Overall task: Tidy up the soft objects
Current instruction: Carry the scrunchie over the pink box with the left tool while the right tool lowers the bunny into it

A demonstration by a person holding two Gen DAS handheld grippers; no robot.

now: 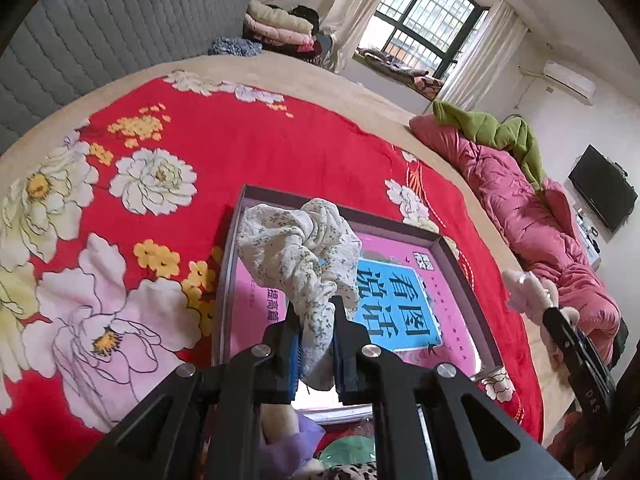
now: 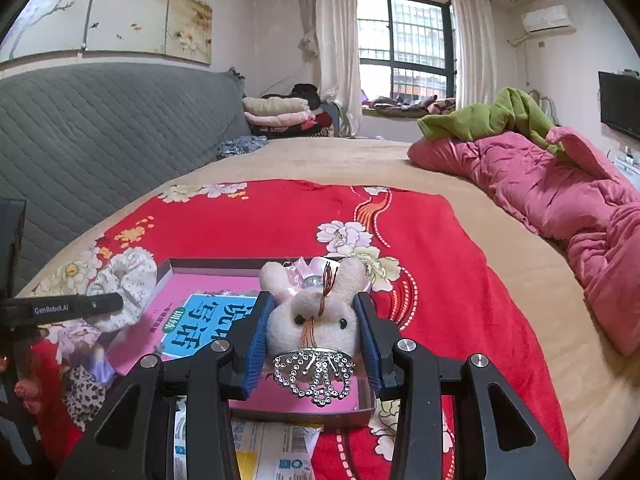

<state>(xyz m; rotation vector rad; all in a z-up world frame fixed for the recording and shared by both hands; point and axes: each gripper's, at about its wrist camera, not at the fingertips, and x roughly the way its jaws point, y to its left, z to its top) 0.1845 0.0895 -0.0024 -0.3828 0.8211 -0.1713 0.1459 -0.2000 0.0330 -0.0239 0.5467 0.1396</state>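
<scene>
The left gripper [image 1: 314,320], clamped on the white floral fabric scrunchie [image 1: 300,248], hangs over the shallow pink-bottomed cardboard box [image 1: 460,264], frame centre. The right gripper [image 2: 316,320], pinching the cream plush rabbit [image 2: 316,316], hovers over the box's lower right.

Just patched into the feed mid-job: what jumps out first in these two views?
The bright red floral blanket covering the bed, with a shallow box lined in pink on it. Over the box, the left gripper is shut on a floral scrunchie, and the right gripper is clamped on a white plush bunny with a rhinestone crown.
</scene>
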